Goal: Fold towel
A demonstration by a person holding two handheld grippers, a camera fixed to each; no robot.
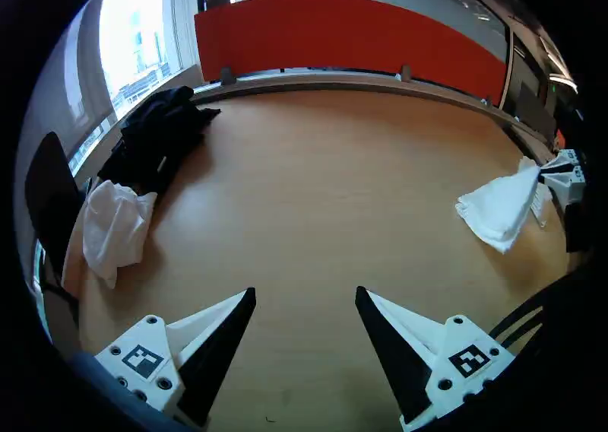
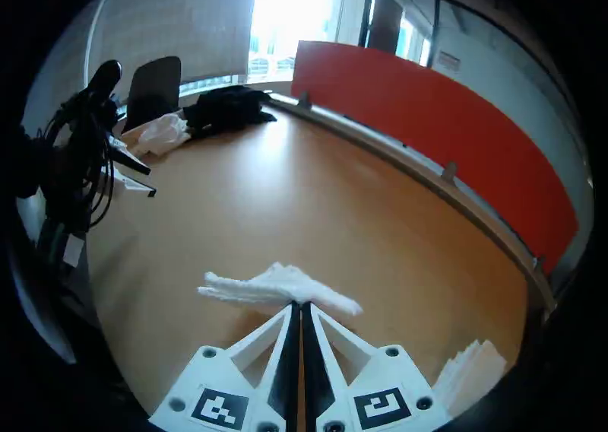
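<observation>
Wooden counter [image 1: 319, 189] | black garment heap [image 1: 163, 131] and crumpled white cloth [image 1: 114, 227] at its left edge (red divider [image 1: 342, 36] behind) | left tool [image 1: 304, 295] spread | right tool [image 2: 298, 306] pinching towel [image 2: 277, 286] near right edge

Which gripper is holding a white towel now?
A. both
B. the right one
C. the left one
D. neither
B: the right gripper is shut on the white towel at its fingertips, while the left gripper stands open over the wooden table.
</observation>
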